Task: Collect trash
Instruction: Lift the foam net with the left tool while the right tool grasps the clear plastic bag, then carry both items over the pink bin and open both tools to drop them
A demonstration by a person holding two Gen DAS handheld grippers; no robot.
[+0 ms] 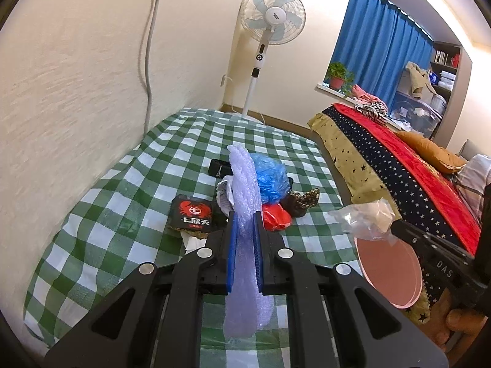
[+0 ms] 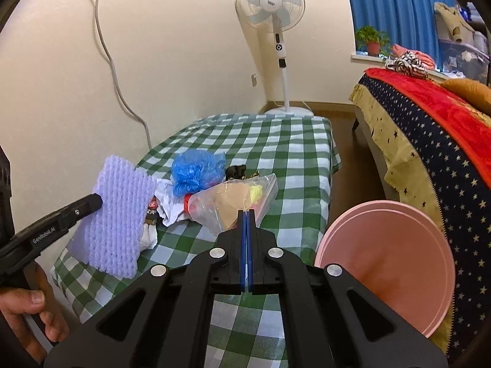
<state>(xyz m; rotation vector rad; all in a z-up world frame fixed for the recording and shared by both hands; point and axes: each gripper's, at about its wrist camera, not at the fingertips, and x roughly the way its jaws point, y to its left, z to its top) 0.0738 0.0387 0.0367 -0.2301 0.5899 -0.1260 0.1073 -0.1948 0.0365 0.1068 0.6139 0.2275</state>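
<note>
My left gripper is shut on a lilac foam net sleeve, held upright above the checked table; it also shows in the right wrist view. My right gripper is shut on a clear plastic bag with tan paper inside, lifted over the table; the bag also shows in the left wrist view. More trash lies in a pile: a blue plastic bag, a red wrapper, a black crab-logo packet, white crumpled paper and a dark patterned wrapper.
A pink bin stands at the table's right edge, against the bed with the starred cover. The green checked tablecloth meets the wall on the left. A standing fan is at the far end. A small black item lies behind the pile.
</note>
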